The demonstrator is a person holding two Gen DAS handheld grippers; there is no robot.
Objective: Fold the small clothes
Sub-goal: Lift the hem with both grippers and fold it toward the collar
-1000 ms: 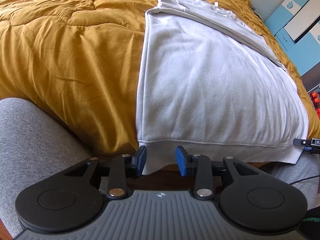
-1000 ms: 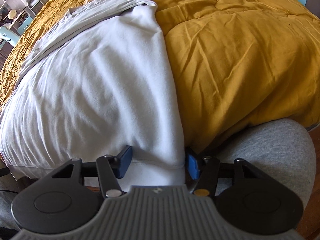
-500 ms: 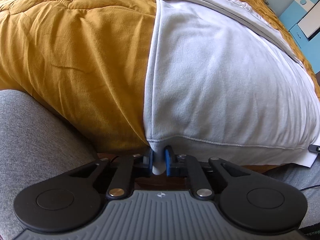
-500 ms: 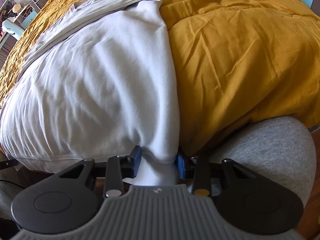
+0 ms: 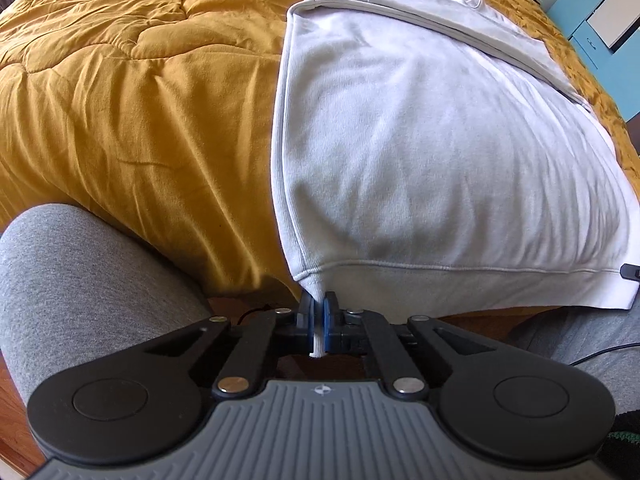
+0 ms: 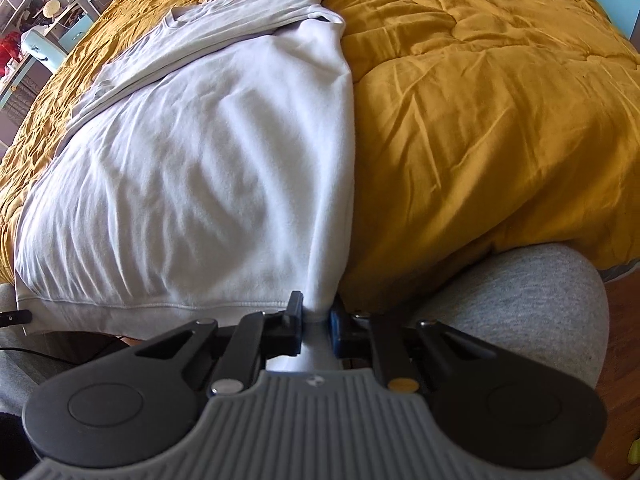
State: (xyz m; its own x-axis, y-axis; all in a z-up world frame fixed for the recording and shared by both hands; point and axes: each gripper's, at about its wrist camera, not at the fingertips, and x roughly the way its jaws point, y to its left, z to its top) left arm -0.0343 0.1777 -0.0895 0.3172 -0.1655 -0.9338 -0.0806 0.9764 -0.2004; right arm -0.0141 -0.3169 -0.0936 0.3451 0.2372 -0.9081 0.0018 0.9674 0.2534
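While the left wrist camera looks down its own fingers, the left gripper [image 5: 319, 320] is clamped tight on the near left corner of the white sweatshirt [image 5: 440, 160], and a thin strip of hem band pokes out between the blue pads [image 5: 330, 322]. From that pinched corner the garment runs up and away across the mustard quilt [image 5: 140, 100], its ribbed hem stretching off to the right along the bed's near edge. At the far end the sleeves are folded across the body. A grey-trousered knee [image 5: 80, 280] sits low on the left, just beside the quilt's edge. At the far right edge of the hem a dark tip of the other gripper peeks in.

Over to the right wrist view, and the right gripper [image 6: 315, 322] has the opposite hem corner of the sweatshirt [image 6: 200, 160] between its fingers. The jaws are closing here, with a thick bunch of white fabric gathered between the pads [image 6: 335, 328], which already press on it. The cloth rises straight from the claw and spreads up and to the left over the quilt [image 6: 500, 120]. The hem band runs left from the grip along the bed's edge. The other grey knee [image 6: 520, 300] fills the lower right, beside the gripper.
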